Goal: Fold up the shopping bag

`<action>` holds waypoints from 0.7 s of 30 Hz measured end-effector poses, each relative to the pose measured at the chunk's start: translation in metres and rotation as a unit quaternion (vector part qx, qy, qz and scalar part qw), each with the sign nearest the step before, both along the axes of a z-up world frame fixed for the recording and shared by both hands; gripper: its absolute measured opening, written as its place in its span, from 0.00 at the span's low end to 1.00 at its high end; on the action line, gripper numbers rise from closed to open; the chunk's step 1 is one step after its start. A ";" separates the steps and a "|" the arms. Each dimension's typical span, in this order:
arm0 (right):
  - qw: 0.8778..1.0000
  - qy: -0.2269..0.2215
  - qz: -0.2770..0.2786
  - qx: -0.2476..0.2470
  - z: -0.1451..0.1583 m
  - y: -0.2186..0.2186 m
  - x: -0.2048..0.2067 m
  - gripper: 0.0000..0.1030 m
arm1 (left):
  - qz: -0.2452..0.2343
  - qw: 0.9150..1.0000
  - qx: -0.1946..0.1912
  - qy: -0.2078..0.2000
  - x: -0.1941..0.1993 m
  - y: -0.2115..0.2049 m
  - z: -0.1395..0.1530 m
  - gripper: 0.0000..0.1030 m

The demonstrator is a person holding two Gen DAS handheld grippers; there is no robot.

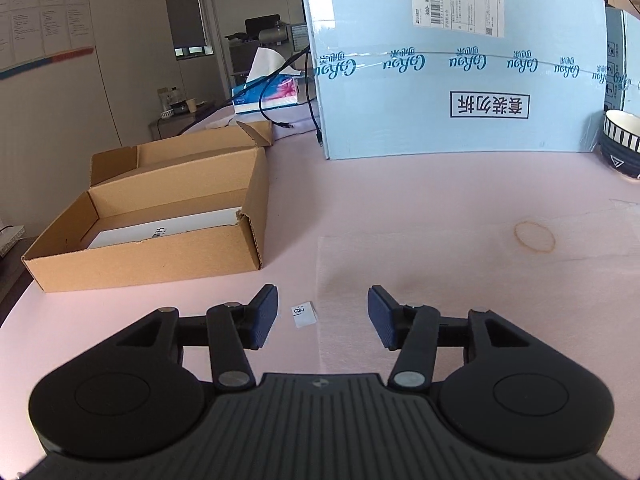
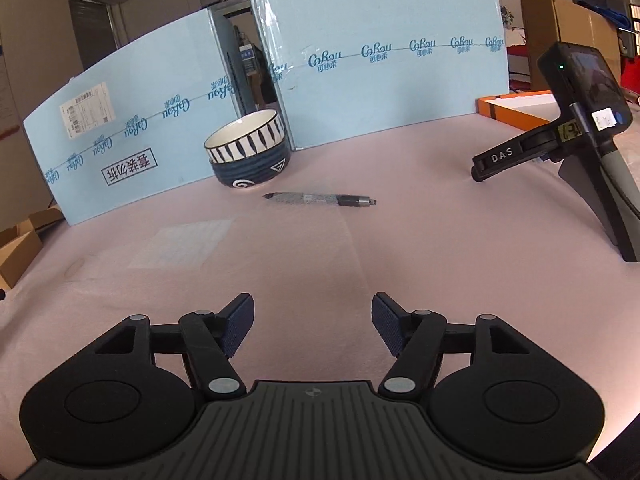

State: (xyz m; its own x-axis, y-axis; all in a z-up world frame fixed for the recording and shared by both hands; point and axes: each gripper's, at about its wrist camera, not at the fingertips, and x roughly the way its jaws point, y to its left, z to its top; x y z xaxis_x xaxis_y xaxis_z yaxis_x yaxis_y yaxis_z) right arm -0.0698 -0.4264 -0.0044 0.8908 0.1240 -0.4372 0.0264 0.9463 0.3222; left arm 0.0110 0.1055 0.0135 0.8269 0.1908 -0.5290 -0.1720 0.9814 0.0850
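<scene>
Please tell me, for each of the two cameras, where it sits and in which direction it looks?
Left wrist: sits on the left claw, looks forward over the pink table toward an open cardboard box and blue cartons; its own open fingers show.
Right wrist: sits on the right claw, looks toward a bowl and pen; open fingers show.
Shared: table, cartons, bowl.

table cover (image 2: 420, 240) – pink | boxes (image 1: 460, 80) – pale blue | bowl (image 2: 250, 148) – navy, white-striped rim | carton (image 1: 160, 216) – brown
</scene>
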 end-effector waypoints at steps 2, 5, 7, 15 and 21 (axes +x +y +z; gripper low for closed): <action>1.000 -0.016 -0.012 0.024 0.005 -0.008 -0.016 0.60 | -0.022 0.999 -0.042 -0.025 -0.019 -0.011 0.011 0.46; 0.997 -0.012 -0.028 0.077 0.007 -0.025 -0.031 0.42 | -0.093 0.986 -0.127 -0.048 -0.047 -0.037 0.023 0.46; 0.992 0.000 -0.030 0.120 0.000 -0.034 -0.040 0.14 | -0.157 0.970 -0.176 -0.051 -0.061 -0.060 0.024 0.46; 0.982 0.055 -0.048 0.173 -0.020 -0.042 -0.079 0.15 | -0.250 0.955 -0.152 -0.052 -0.071 -0.151 0.005 0.46; 0.980 0.081 -0.055 0.176 -0.030 -0.040 -0.084 0.25 | -0.226 0.967 -0.113 -0.019 -0.057 -0.163 -0.010 0.47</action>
